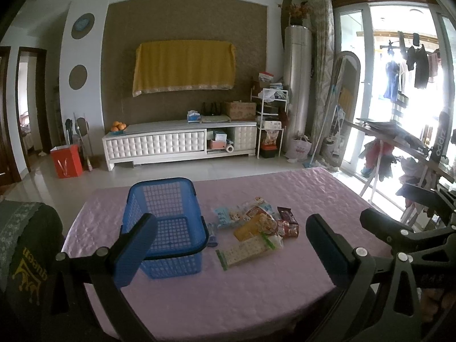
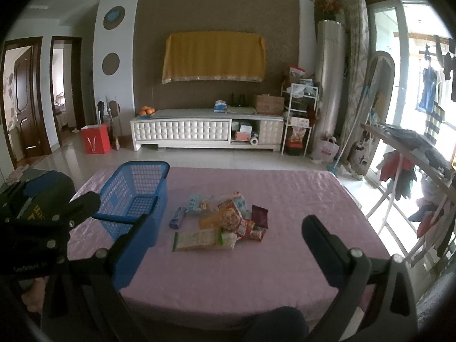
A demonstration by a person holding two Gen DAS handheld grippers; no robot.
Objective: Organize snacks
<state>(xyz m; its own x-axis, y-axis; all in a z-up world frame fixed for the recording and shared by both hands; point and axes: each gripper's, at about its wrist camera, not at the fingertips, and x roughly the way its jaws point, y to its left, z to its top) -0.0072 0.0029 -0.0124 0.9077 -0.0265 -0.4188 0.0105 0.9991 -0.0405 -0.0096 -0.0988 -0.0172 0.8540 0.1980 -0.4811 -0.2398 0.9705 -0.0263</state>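
The left gripper (image 1: 230, 245) is held above the near edge of the table (image 1: 228, 293), its blue-padded fingers (image 1: 134, 250) spread wide with nothing between them. The right gripper (image 2: 228, 245) is held likewise, fingers (image 2: 322, 250) spread apart and empty; part of it is also seen at the right edge of the left wrist view, and the left gripper's body is seen at the left edge of the right wrist view. The table is covered with a pink quilted cloth (image 2: 285, 199). On it, toward the left, a blue mesh basket (image 1: 168, 222) stands upright with its dark handle folded down along the rim; nothing is seen inside it, the lattice floor being bare. Just to the right of the basket a small blue packet (image 2: 177, 217) lies flat on the cloth. Further right, a heap of snacks (image 1: 256, 225) is piled near the middle of the table, apart from the basket: a long pale pack with green ends (image 1: 245, 252) lies nearest, an orange pouch (image 1: 245, 229) and red wrappers (image 1: 287, 228) overlap behind it, a dark maroon packet (image 2: 260, 214) lies at the right side, and light blue packets (image 1: 225, 216) lie at the back. Beyond the table, a white cabinet (image 2: 199, 131) stands against the wall under a yellow cloth (image 2: 213, 57), oranges (image 2: 147, 110) resting on its left end and a cardboard box (image 2: 269, 104) on its right. A red bag (image 2: 95, 139) stands on the floor to the left.
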